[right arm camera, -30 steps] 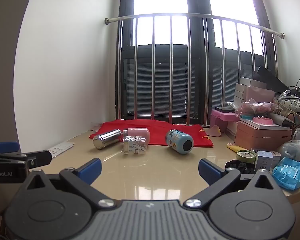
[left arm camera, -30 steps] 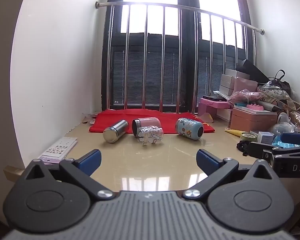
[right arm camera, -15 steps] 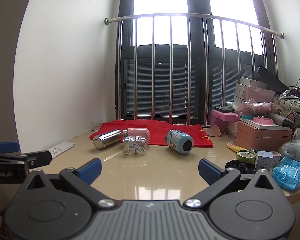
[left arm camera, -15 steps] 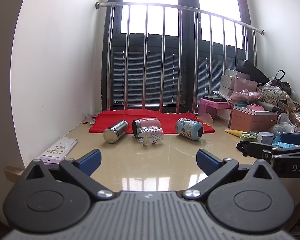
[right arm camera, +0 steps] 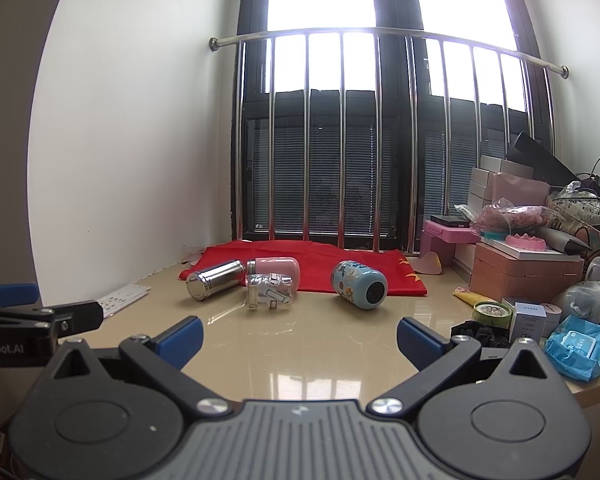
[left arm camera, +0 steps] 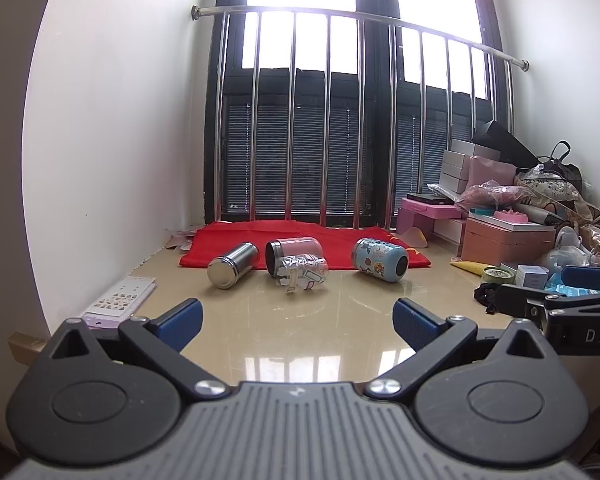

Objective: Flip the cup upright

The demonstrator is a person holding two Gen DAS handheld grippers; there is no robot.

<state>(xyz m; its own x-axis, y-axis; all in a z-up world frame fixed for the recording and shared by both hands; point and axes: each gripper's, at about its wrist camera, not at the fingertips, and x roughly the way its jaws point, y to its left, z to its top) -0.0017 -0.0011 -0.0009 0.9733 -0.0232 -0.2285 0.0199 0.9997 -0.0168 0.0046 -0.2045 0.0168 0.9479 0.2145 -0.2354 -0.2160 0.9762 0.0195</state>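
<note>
Nothing changed across the last second: same framing in both wrist views, no approach begun. Task therefore judged at its very start.

Left gripper (left arm camera: 296, 316): blue-padded jaws spread wide, nothing between them. Right gripper (right arm camera: 300, 334): likewise wide apart and empty, held just to the right of the left one, level with it.

Well ahead of both, four cups on their sides on the glossy beige tabletop (left arm camera: 300, 344), at the near edge of a red cloth (left arm camera: 300, 232):
- shiny stainless-steel cylinder cup (left arm camera: 233, 265), ahead-left, flat end toward the grippers
- pink cup with dark metal rim (left arm camera: 294, 251), straight ahead
- clear glass cup covered in stickers (left arm camera: 302, 274), touching the pink one's near side
- light-blue cartoon-printed cup (left arm camera: 380, 259), ahead-right, apart from the rest

None upright yet. Which cup comes first cannot be told. Likely next: a forward reach with jaws kept apart.
</note>
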